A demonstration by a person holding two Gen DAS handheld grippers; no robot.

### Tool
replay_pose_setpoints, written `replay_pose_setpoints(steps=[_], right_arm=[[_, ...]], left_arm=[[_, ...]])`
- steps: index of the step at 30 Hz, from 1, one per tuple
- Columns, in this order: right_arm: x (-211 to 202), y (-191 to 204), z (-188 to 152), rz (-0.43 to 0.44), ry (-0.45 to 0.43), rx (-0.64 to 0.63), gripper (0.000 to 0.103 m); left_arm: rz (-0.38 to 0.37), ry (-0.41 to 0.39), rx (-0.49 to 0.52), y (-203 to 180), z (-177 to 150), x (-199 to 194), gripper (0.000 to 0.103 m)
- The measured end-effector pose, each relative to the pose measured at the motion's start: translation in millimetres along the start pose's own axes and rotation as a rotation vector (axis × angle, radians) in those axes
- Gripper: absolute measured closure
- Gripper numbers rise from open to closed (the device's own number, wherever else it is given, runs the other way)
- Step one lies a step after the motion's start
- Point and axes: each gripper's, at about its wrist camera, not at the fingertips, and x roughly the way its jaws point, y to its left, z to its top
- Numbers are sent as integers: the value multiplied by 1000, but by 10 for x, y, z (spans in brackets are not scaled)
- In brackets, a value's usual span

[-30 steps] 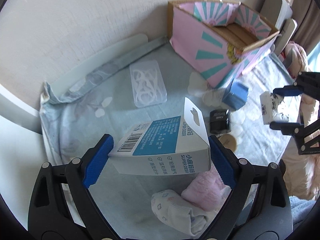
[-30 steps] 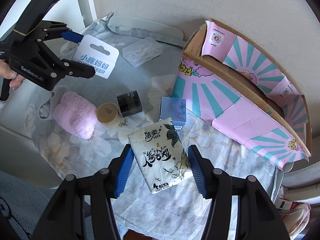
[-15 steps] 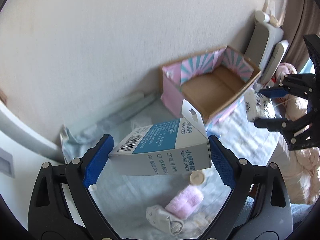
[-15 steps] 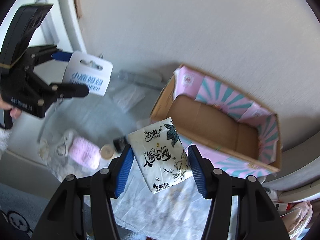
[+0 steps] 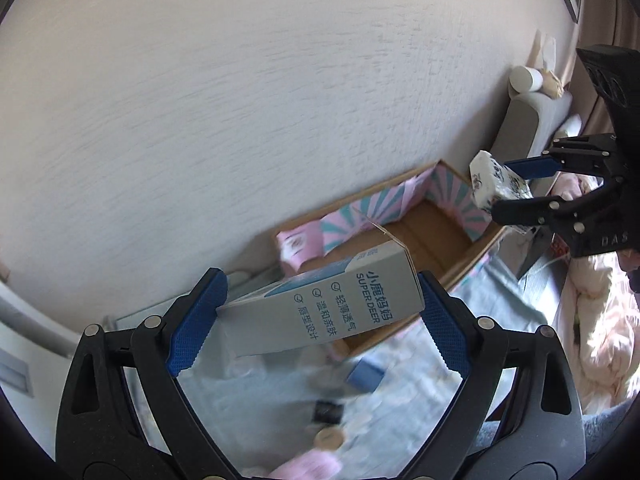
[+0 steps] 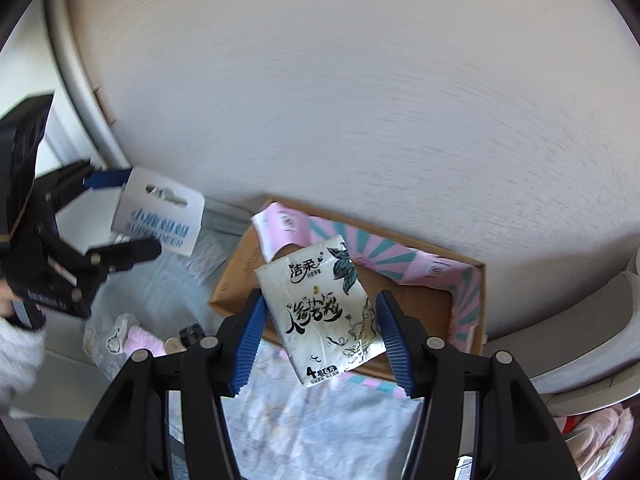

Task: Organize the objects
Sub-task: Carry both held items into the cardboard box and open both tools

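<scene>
My left gripper (image 5: 320, 316) is shut on a grey and blue carton (image 5: 328, 312) and holds it high above the table, in front of the open pink and teal cardboard box (image 5: 440, 224). My right gripper (image 6: 320, 332) is shut on a white tissue pack (image 6: 320, 312) with black writing, held in the air over the near edge of the same box (image 6: 400, 292). The left gripper with its carton (image 6: 160, 216) shows at the left of the right wrist view. The right gripper with its pack (image 5: 496, 184) shows at the right of the left wrist view.
Below on the floral cloth (image 5: 260, 400) lie a small blue box (image 5: 366, 376), a black jar (image 5: 328, 412), a tan lid (image 5: 329, 438) and a pink roll (image 6: 144, 340). A clear plastic case (image 6: 208, 256) lies left of the box. A white wall stands behind.
Both grippers have risen well above the table with their loads and moved toward the open box. The table objects now look smaller and lower in both views.
</scene>
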Motion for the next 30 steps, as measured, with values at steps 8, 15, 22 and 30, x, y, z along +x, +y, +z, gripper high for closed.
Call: replay_pose_setpoints(steps=[8, 15, 22, 30], right_arm=[[359, -731, 52, 28, 66, 59, 51], [887, -1140, -18, 60, 143, 81, 51], [1309, -1288, -47, 84, 196, 74, 51], [1400, -1302, 1, 112, 199, 61, 51]], left_arm=[[-20, 36, -37, -369, 194, 620, 10], [-31, 98, -64, -586, 191, 1242, 11], [-23, 163, -87, -663, 118, 1678, 11], [36, 197, -62, -748, 177, 1756, 10]])
